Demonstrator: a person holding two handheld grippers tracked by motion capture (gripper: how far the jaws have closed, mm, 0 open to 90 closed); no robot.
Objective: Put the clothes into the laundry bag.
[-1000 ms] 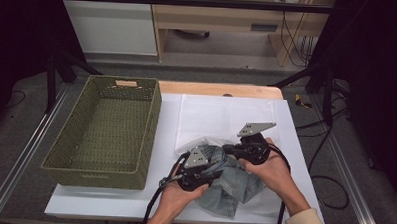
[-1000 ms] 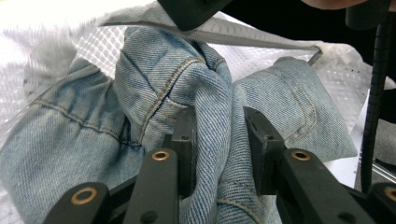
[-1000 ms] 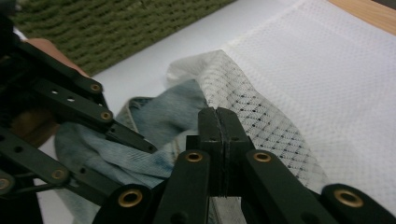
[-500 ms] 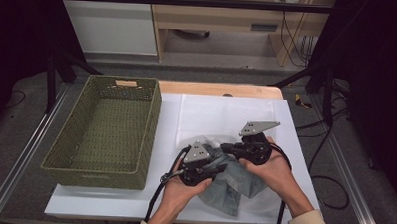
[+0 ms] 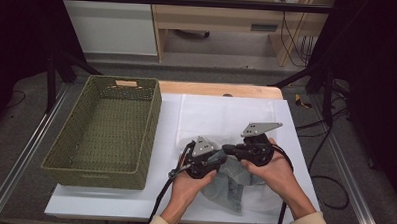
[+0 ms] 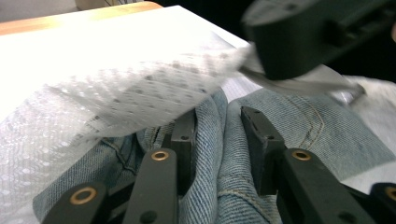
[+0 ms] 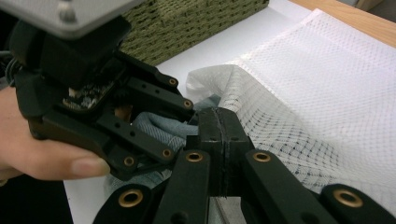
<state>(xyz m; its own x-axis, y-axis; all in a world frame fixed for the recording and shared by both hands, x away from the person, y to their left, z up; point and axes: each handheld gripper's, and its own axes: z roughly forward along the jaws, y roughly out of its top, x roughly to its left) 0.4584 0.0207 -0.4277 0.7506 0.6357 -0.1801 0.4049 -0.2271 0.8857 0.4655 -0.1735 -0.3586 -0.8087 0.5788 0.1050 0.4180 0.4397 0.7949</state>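
- the jeans (image 5: 232,185) are faded blue denim, thick and stitched along the seams, bunched in soft folds on the desk (image 5: 108,206) at about 5 o'clock from its middle.
- a white mesh bag (image 5: 221,120), fine netted and see-through, lies flat on the desk toward 12 o'clock of the jeans; its near edge is lifted and drapes over the denim.
- the denim bundle's long axis runs roughly from 11 to 5 o'clock in the high view; which end is the waist cannot be told.
- a woven green basket (image 5: 148,135), rectangular with straight walls, stands at 9 o'clock of the hands; nothing shows inside it.
- the left gripper (image 6: 212,133) has its fingers (image 6: 184,135) pressing on a fold of denim from both sides.
- the right gripper (image 7: 219,140) has its fingers pressed together on the mesh edge, just beside the left gripper.
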